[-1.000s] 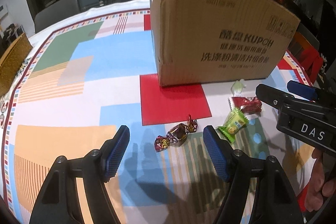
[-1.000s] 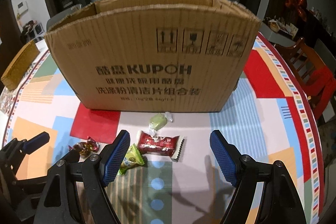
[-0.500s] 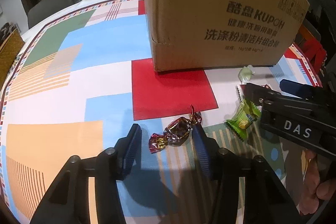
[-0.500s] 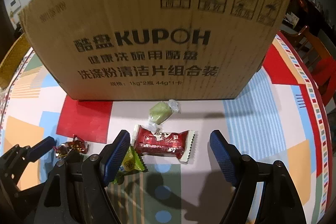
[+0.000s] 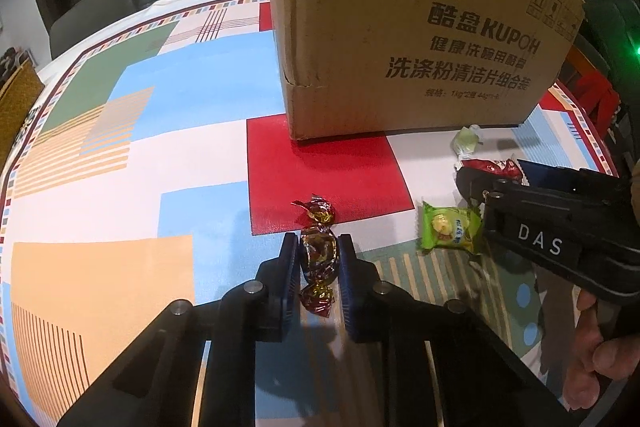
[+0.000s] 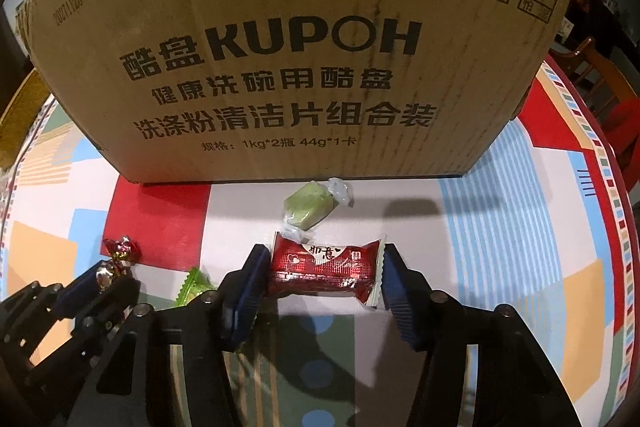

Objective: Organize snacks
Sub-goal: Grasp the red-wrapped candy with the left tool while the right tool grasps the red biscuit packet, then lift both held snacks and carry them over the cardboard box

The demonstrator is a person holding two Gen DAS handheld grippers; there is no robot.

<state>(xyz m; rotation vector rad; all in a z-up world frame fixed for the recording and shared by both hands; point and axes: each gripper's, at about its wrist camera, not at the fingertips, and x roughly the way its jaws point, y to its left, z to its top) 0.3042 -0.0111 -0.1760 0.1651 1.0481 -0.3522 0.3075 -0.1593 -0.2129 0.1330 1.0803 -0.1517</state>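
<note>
Both claws have just closed in: the left claw (image 5: 319, 259) clamps the foil candy (image 5: 318, 251), the right claw (image 6: 322, 273) brackets the red packet (image 6: 326, 267) at lower centre.

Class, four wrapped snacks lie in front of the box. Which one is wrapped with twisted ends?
The dark red foil candy, held in the left tongs. The red, green and pale green snacks lack its foil twists.

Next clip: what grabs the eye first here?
The big cardboard box printed KUPOH fills the back of the patterned tablecloth. In front of it, the left hand-held gripper is shut on a foil-wrapped candy, while the right hand-held gripper, jaws just closing, brackets a red snack packet.
</note>
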